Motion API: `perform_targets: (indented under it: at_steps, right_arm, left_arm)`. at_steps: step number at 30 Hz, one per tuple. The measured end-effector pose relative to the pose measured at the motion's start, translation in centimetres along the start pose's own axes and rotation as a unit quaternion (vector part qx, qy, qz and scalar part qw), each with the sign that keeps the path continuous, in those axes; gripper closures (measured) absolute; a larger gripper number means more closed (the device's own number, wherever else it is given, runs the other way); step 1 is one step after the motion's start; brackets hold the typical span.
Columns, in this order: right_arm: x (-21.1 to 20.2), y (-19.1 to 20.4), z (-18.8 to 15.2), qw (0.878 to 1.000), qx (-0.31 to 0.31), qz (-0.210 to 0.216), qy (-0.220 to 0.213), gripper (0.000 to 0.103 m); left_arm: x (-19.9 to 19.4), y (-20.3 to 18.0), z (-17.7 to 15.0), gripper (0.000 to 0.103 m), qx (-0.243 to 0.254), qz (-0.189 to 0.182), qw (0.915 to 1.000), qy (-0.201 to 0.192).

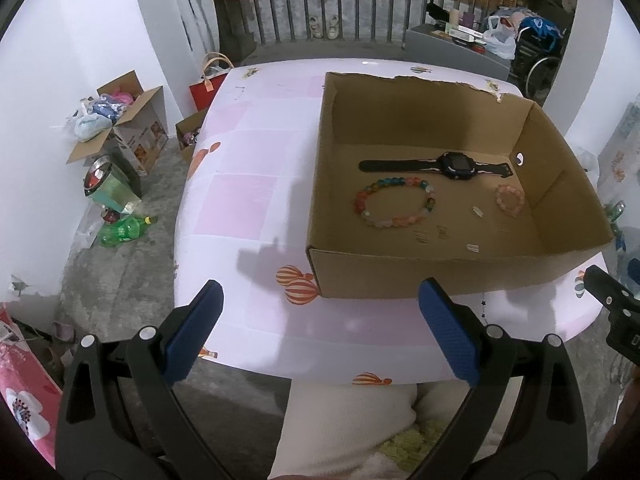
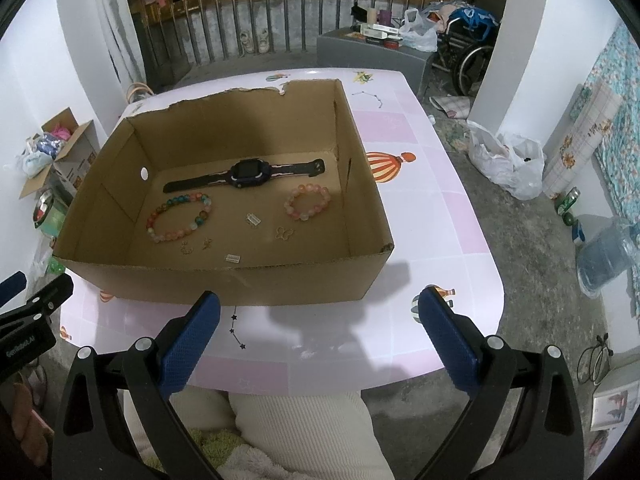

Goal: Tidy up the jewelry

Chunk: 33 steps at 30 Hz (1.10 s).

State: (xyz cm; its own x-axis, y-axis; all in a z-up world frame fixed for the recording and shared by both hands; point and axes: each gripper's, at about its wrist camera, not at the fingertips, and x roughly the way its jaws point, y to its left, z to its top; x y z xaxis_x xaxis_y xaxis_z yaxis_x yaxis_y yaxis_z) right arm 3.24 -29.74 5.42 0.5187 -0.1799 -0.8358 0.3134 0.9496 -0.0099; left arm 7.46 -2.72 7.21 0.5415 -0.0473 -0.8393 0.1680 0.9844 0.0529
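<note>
Both tools I hold spread wide with nothing between their blue pads: my left tool (image 1: 320, 300) hangs over the near edge of the surface (image 1: 248, 200), just short of the box's near left corner, and my right tool (image 2: 320, 308) hangs over the same near edge, in front of the box's near wall toward its right corner. Neither touches anything.

On the pink balloon-print surface sits the open cardboard box (image 2: 224, 280), and all the jewelry lies on its floor. At the back I see the black watch (image 2: 244, 174), laid flat with its strap stretched across the box. In front of it to the left lies the multicolored bead bracelet (image 2: 180, 216), spread open in a loose oval. To the right lies the smaller pink bead bracelet (image 2: 307, 202), apart from the first and close to the right wall. Between and in front of the two bracelets are scattered small pieces: a little silver tag (image 2: 253, 220), a thin butterfly-shaped charm (image 2: 285, 233), tiny items too small for me to identify, and another small pale tag (image 2: 233, 258) close to the near wall.
</note>
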Motion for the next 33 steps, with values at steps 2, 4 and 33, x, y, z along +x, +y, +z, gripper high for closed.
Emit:
perform_targets:
  at_steps: [2,4,33]
  right_arm:
    - [0.02,-0.07,-0.07,1.0,0.0,0.0,0.0,0.007]
    - [0.0,-0.13,-0.12,1.0,0.001,-0.001,0.0,0.007]
    - [-0.06,-0.7,-0.31,1.0,0.005,-0.004,0.0,0.007]
  left_arm:
    - [-0.02,-0.15,-0.01,0.009,0.002,-0.004,1.0,0.0]
    - [-0.03,-0.24,0.01,0.009,0.003,-0.006,1.0,-0.001]
    - [-0.1,-0.49,0.14,0.009,0.005,-0.011,0.9999,-0.001]
